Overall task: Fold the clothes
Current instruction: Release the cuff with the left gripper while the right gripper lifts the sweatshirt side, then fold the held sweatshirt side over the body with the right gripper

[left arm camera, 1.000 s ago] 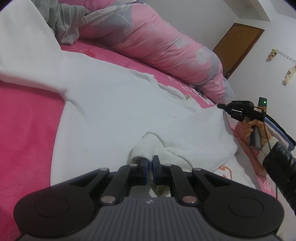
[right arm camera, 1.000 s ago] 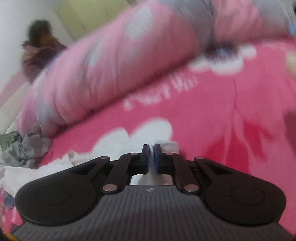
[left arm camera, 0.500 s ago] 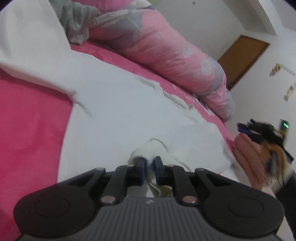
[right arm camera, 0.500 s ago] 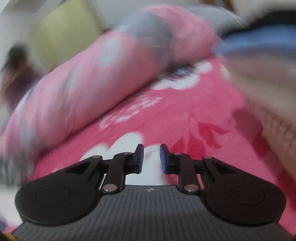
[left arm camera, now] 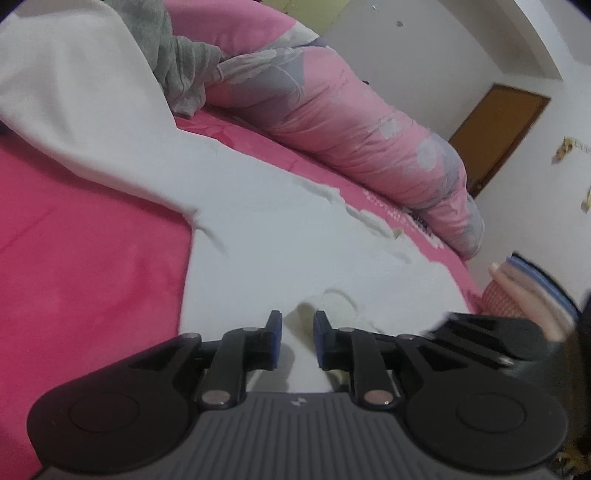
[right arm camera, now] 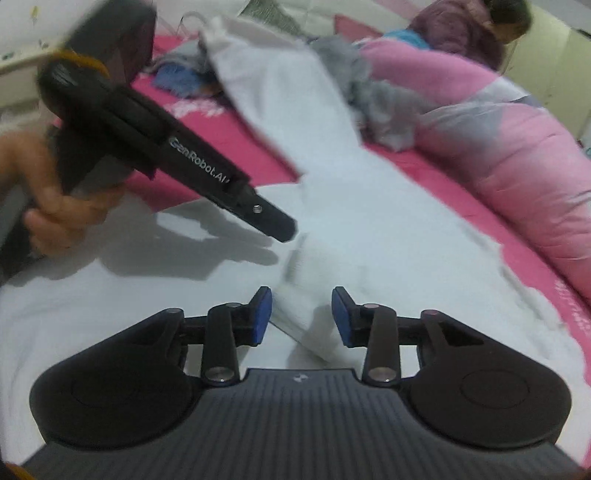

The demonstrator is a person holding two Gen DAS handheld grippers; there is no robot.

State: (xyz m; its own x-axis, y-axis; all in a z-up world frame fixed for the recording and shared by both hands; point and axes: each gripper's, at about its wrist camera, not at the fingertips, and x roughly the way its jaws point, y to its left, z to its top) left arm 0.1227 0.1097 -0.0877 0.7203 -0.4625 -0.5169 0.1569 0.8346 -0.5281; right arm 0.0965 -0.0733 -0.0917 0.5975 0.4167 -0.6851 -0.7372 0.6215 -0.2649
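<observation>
A white sweatshirt [left arm camera: 280, 236] lies spread on the pink bed, one sleeve [left arm camera: 74, 110] stretched to the far left. My left gripper [left arm camera: 297, 338] is open just above a folded-in sleeve cuff [left arm camera: 332, 302] and holds nothing. In the right wrist view the sweatshirt [right arm camera: 388, 236] fills the middle, and my right gripper [right arm camera: 301, 317] is open with a fold of the sleeve [right arm camera: 306, 306] lying between its jaws. The left gripper [right arm camera: 284, 225] shows there from the side, its tips just above the cloth. The right gripper's body shows blurred at the right edge of the left wrist view [left arm camera: 491, 332].
A rolled pink and grey duvet [left arm camera: 351, 122] lies along the far side of the bed. Grey clothes [left arm camera: 173, 70] are heaped by it. A stack of folded clothes [left arm camera: 532, 291] sits at the right. A person [right arm camera: 465, 29] sits beyond the duvet.
My left gripper opened and let go of the white cuff, which now lies on the sweatshirt. My right gripper opened and swung over from the bed's right side to the sweatshirt.
</observation>
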